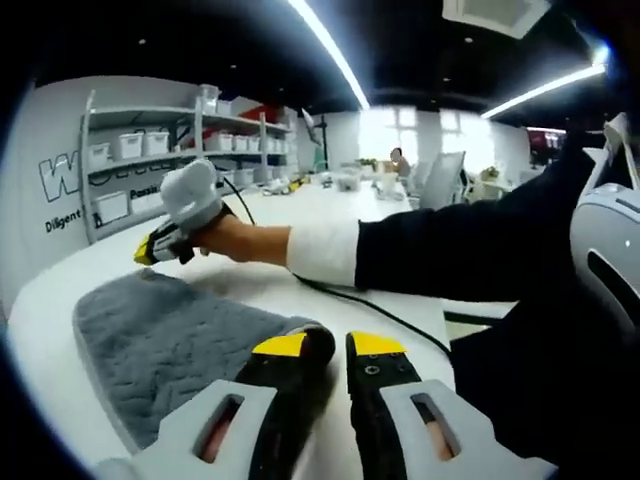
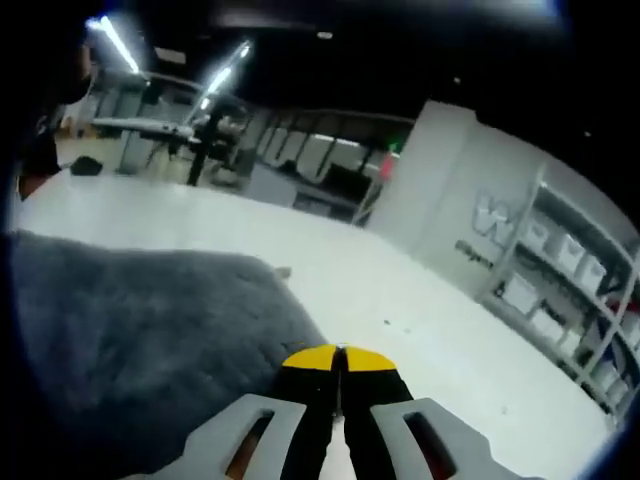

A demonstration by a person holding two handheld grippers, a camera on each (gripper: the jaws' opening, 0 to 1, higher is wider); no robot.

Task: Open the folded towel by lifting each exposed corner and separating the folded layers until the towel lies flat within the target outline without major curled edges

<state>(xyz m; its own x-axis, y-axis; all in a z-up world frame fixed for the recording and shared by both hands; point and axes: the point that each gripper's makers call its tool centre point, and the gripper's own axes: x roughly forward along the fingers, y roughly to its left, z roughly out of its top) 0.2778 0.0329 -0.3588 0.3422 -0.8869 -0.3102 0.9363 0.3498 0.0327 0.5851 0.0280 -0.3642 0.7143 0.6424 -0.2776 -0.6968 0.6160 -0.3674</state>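
Observation:
A grey towel (image 1: 150, 340) lies folded on the white table (image 1: 330, 215), at the lower left of the left gripper view. My left gripper (image 1: 332, 347) stands open by a narrow gap at the towel's near right corner, its left finger (image 1: 285, 360) over the towel's edge. A hand holds my right gripper (image 1: 150, 252) at the towel's far edge, its yellow tips pointing left. In the right gripper view the towel (image 2: 130, 330) spreads to the left, and my right gripper (image 2: 340, 358) is shut beside its edge, with nothing seen between the tips.
A black cable (image 1: 350, 300) runs across the table behind the towel. The person's dark sleeve (image 1: 470, 250) crosses from the right. Shelves with white bins (image 1: 150, 150) stand against the lettered wall, which also appears with shelves (image 2: 560, 290) at right. More tables stand farther back.

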